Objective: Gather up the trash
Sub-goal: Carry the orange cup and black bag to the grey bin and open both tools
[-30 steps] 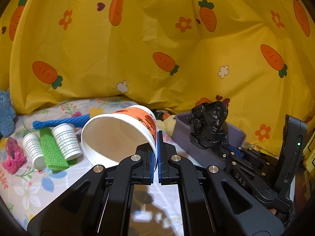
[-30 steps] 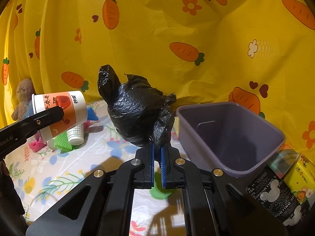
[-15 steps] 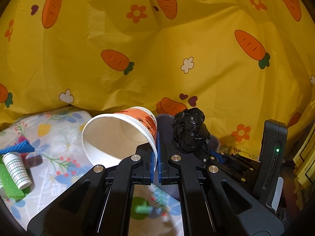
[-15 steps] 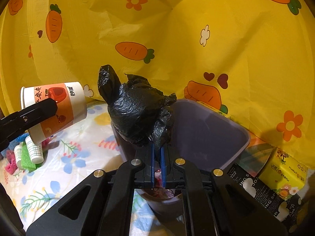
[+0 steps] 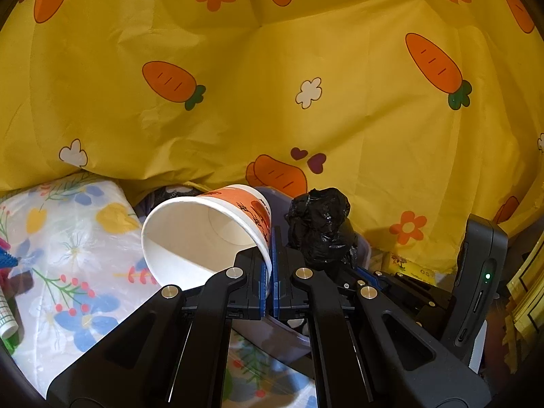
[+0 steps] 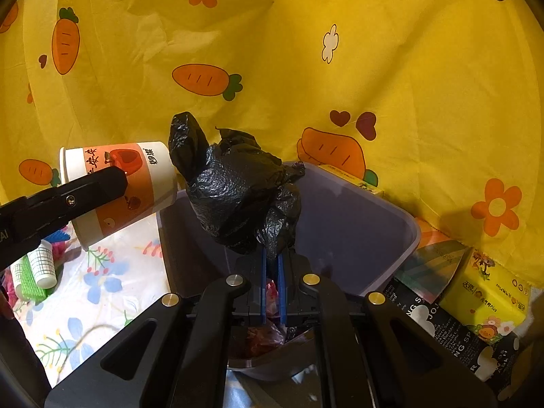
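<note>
Over the grey-purple plastic bin, both tools carry trash w/ nothing dropped yet. Right tool is clamped on the tail of a crumpled black plastic bag; the bag's bulk stands above the fingertips, directly over the bin's open mouth. Left tool is pinched tight on the rim wall of a white paper cup w/ orange print, cup tipped on its side, mouth toward the camera, hanging at the bin's left edge, partly over the floral plastic-covered counter. Some reddish wrapper scraps already lie at the bin bottom, so collection is prob. part done. Left to do: release bag & cup. Small white gridded rolls & a green mesh piece remain on the counter.
</note>
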A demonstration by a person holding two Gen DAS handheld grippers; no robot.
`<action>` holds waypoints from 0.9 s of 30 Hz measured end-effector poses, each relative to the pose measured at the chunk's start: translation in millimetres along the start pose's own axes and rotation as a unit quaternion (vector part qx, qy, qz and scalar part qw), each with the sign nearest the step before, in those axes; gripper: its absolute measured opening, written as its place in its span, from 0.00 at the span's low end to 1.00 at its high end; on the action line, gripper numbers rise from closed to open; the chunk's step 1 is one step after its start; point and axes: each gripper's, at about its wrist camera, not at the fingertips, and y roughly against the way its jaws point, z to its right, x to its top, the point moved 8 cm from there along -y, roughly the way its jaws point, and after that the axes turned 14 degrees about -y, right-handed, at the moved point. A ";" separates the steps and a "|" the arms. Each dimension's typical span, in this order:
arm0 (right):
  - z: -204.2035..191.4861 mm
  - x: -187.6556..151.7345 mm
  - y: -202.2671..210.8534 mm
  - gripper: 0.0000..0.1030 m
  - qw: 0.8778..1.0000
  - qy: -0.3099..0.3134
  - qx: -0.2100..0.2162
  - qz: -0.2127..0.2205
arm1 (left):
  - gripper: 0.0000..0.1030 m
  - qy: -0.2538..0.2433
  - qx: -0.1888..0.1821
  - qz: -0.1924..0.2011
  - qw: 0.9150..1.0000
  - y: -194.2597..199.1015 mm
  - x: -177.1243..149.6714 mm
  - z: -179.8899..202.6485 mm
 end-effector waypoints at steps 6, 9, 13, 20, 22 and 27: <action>3.2 0.3 -6.5 0.06 1.000 -0.003 -0.005 -0.004 | 0.01 0.007 -0.012 -0.005 1.000 -11.9 -2.0 -1.9; 3.4 0.3 -8.4 0.06 1.000 -0.005 -0.006 -0.006 | 0.01 0.010 -0.017 -0.008 1.000 -17.4 -3.7 -2.7; 3.9 0.1 -10.1 0.06 1.000 -0.006 -0.006 -0.007 | 0.01 0.012 -0.024 -0.008 1.000 -22.5 -4.8 -1.9; 6.6 -0.5 -15.0 0.06 1.000 -0.008 -0.009 -0.011 | 0.02 0.007 -0.031 -0.009 0.999 -30.5 -5.2 2.8; 6.6 -0.1 -16.2 0.07 1.000 -0.008 -0.009 -0.010 | 0.02 0.007 -0.035 -0.009 0.999 -32.5 -5.8 4.2; 7.6 -1.1 -18.9 0.34 1.000 -0.006 -0.015 -0.007 | 0.51 0.013 -0.024 -0.002 1.000 -31.1 -6.6 -1.9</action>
